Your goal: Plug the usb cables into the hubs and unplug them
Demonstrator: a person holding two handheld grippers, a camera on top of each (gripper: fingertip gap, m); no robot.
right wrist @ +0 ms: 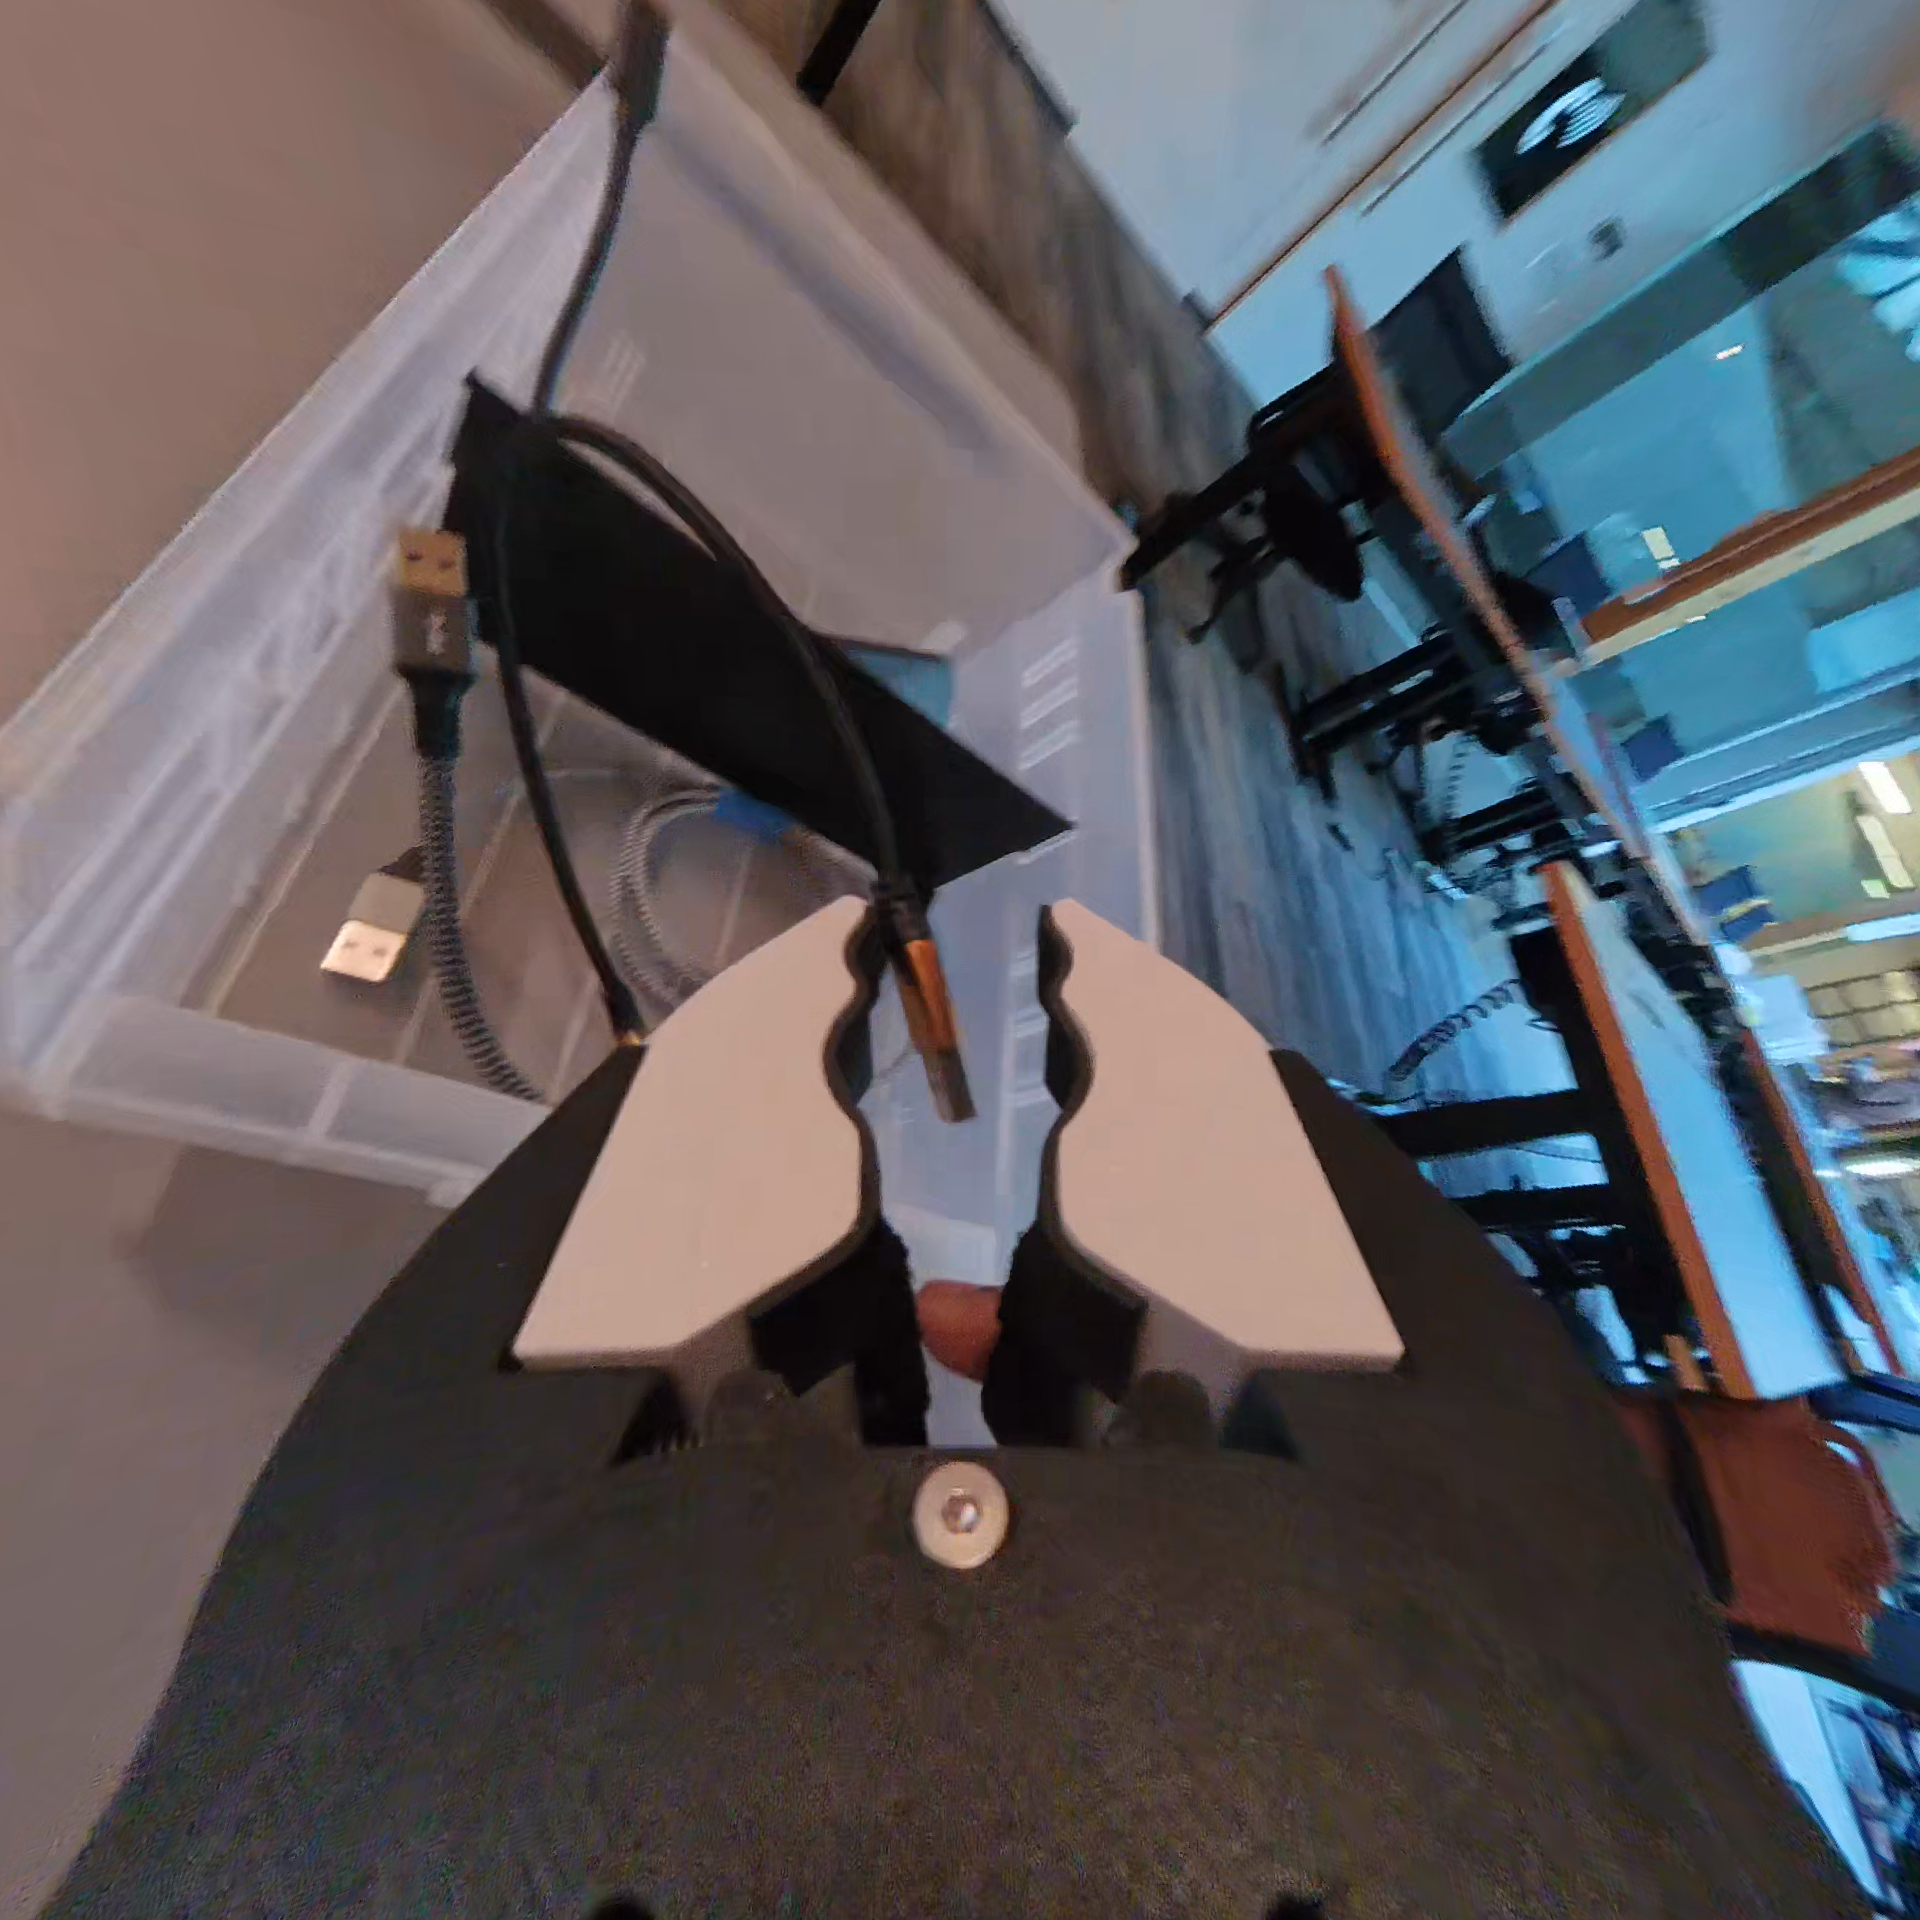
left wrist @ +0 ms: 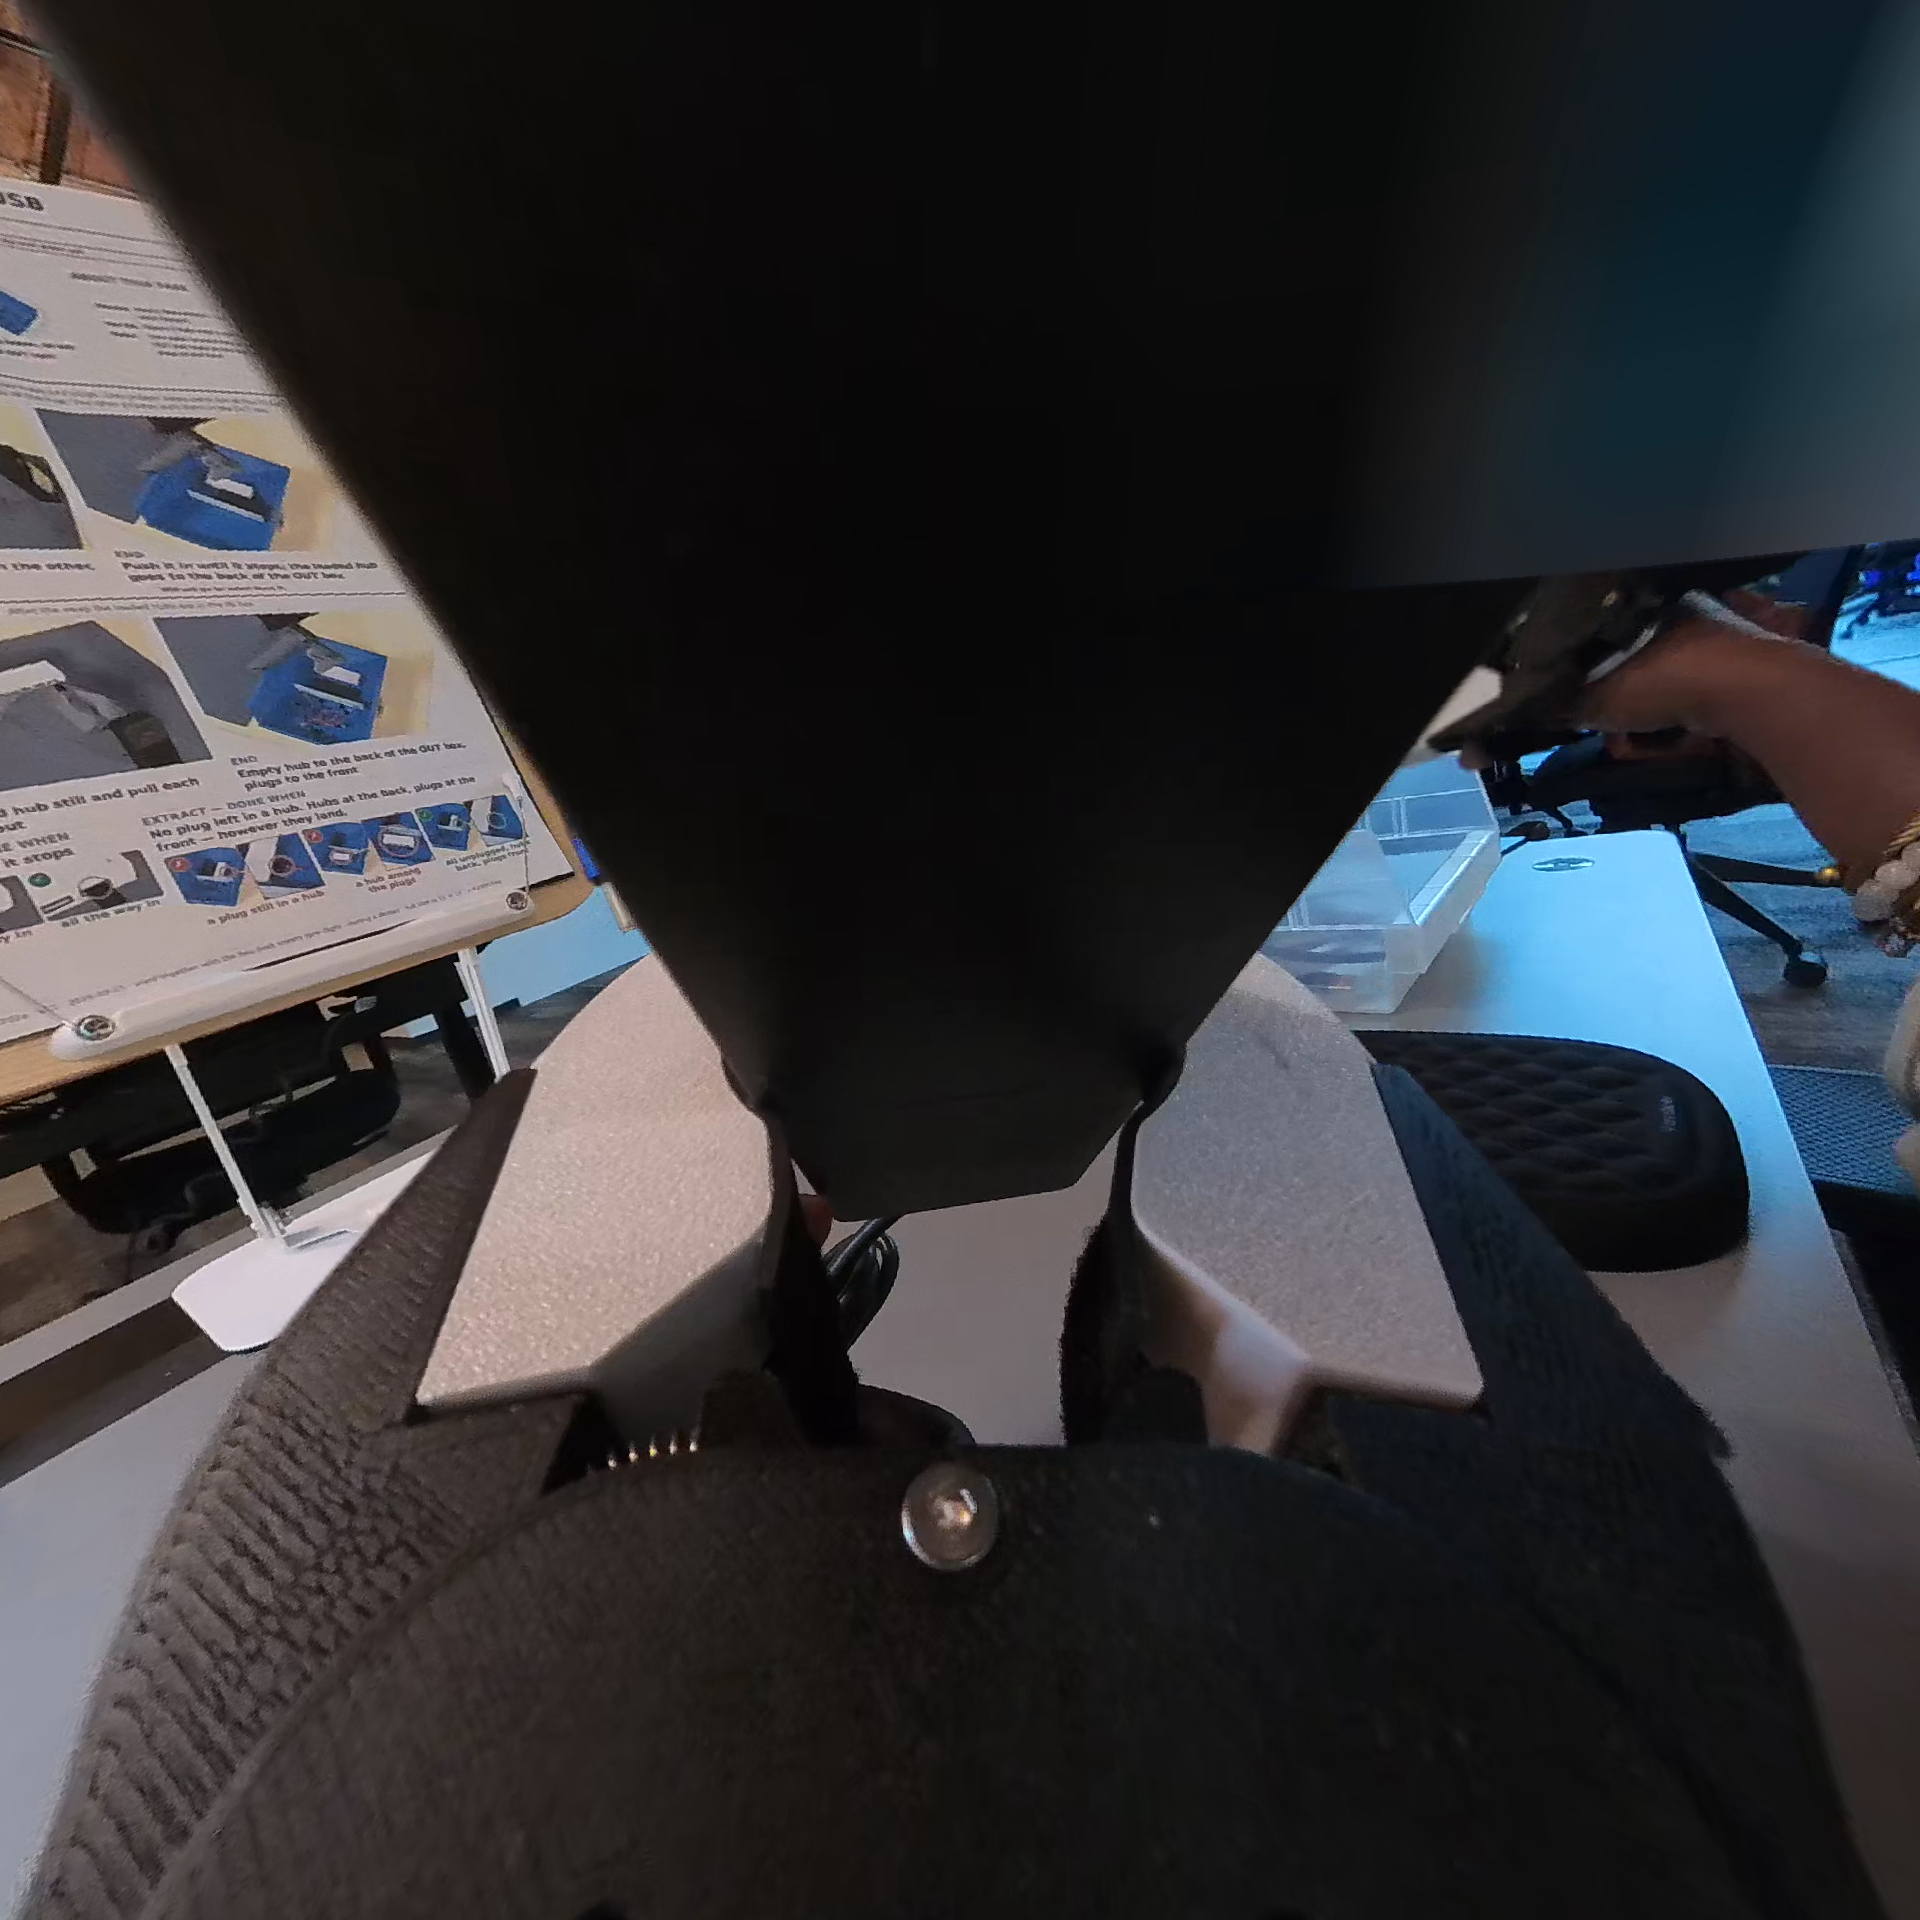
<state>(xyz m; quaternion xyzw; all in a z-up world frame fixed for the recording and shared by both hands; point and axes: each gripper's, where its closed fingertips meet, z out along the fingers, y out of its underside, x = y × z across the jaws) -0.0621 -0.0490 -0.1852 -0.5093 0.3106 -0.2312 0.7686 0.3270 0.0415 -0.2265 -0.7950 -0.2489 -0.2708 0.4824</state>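
Clear glossy plastic bin (right wrist: 790,343); braided cloth-sheathed cable (right wrist: 442,821) with metal plug.

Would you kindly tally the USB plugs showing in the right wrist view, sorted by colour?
Grey plugs: 2
Black-and-gold plug: 1
Total: 3

A printed instruction sheet (left wrist: 208,623) on a stand carries text and pictures; a dark wall sign (right wrist: 1590,120) shows a white emblem.
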